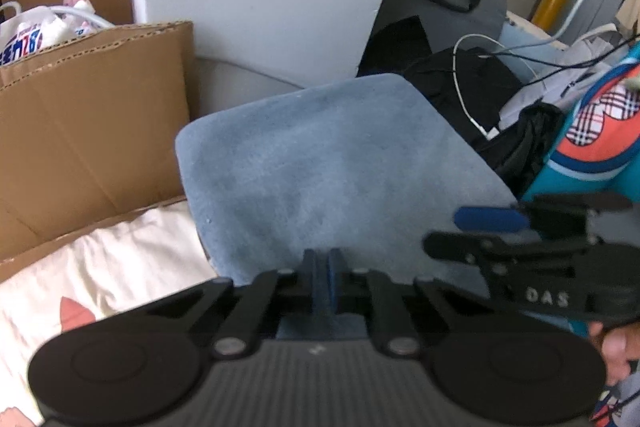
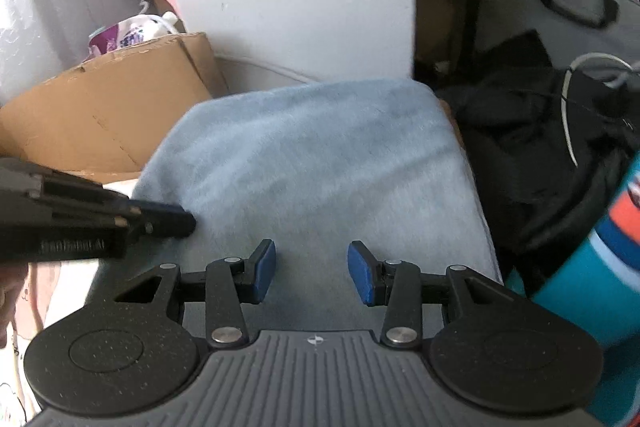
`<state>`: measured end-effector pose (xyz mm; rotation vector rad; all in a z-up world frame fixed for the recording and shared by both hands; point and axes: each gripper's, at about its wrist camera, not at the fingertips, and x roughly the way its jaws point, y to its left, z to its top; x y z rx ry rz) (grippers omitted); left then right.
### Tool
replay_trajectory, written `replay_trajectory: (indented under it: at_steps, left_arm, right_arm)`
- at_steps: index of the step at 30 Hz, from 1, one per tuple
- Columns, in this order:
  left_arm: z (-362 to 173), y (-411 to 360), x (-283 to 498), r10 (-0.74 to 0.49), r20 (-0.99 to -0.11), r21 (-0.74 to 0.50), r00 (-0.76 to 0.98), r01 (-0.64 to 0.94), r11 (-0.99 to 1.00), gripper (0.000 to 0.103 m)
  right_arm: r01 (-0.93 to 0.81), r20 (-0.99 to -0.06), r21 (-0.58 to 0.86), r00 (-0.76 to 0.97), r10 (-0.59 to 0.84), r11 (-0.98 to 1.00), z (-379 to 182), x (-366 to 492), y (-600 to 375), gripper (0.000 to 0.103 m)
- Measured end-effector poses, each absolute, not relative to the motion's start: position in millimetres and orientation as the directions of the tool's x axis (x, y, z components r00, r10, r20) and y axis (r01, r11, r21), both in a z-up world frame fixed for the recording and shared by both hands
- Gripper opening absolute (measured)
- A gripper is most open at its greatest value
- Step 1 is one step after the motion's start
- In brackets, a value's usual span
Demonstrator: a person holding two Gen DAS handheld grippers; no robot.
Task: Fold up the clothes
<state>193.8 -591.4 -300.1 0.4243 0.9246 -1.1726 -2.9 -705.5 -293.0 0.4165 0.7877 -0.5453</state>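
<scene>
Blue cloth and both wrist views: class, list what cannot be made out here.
1. Left wrist view: the blue cloth near edge is hidden behind the left gripper, so whether its shut fingers pinch fabric is unclear.
2. Right wrist view: the right gripper body covers the cloth's near edge.
3. Both views: the garment's type is unreadable; no sleeves or collar show.

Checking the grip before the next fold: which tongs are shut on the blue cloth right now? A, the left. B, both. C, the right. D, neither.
A: the left tongs are pinched shut on the near edge of the blue cloth, while the right tongs stand apart above it.
</scene>
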Motion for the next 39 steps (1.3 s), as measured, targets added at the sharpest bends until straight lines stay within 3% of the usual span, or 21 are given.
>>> replay_trajectory:
  at_steps: [15,17,19,24,29,32,33,36,39]
  left_arm:
    - [-290.1,-552.8,165.4,-0.633,-0.764,-0.127,0.122,0.934,0.334,0.008]
    - [-286.3,-543.6,160.1,-0.649,-0.753,-0.149,0.11,0.932,0.331,0.021]
    - [-281.8,-533.5,155.7,-0.673,-0.733,-0.179,0.098,0.927,0.331,0.043]
    - [-280.0,-512.6,142.5,-0.67,-0.728,-0.166,0.147,0.91,0.38,0.055]
    - [-296.5,-494.1,147.0,-0.659,-0.745,-0.276,0.107,0.849,0.45,0.055]
    - [-301.7,-487.4,146.5,-0.676,-0.733,-0.327,0.075,0.833,0.447,0.055]
    - [-303.5,-486.0,146.6,-0.68,-0.731,-0.35,0.059,0.823,0.448,0.055]
    - [-310.7,-482.6,147.5,-0.683,-0.731,-0.415,0.014,0.784,0.461,0.052]
    - [-317.8,-478.5,148.8,-0.685,-0.728,-0.477,-0.032,0.741,0.472,0.043]
  right_arm:
    - [0.718,-0.76,0.16,0.528,-0.38,0.677,-289.7,-92.8,-662.5,0.047]
    - [0.75,-0.739,0.189,0.533,-0.411,0.633,-286.6,-106.1,-656.8,0.047]
    - [0.771,-0.719,0.239,0.549,-0.425,0.591,-285.0,-118.5,-654.5,0.047]
    - [0.812,-0.695,0.346,0.558,-0.453,0.47,-294.6,-141.0,-655.8,0.048]
    - [0.799,-0.687,0.485,0.6,-0.409,0.356,-317.4,-151.2,-662.7,0.05]
    - [0.761,-0.658,0.589,0.646,-0.385,0.27,-333.0,-159.7,-666.1,0.063]
    - [0.74,-0.644,0.632,0.667,-0.374,0.231,-339.2,-163.8,-667.4,0.063]
    - [0.649,-0.59,0.751,0.743,-0.315,0.124,-360.0,-166.7,-670.2,0.063]
    - [0.627,-0.576,0.774,0.754,-0.314,0.086,-372.0,-167.8,-668.6,0.063]
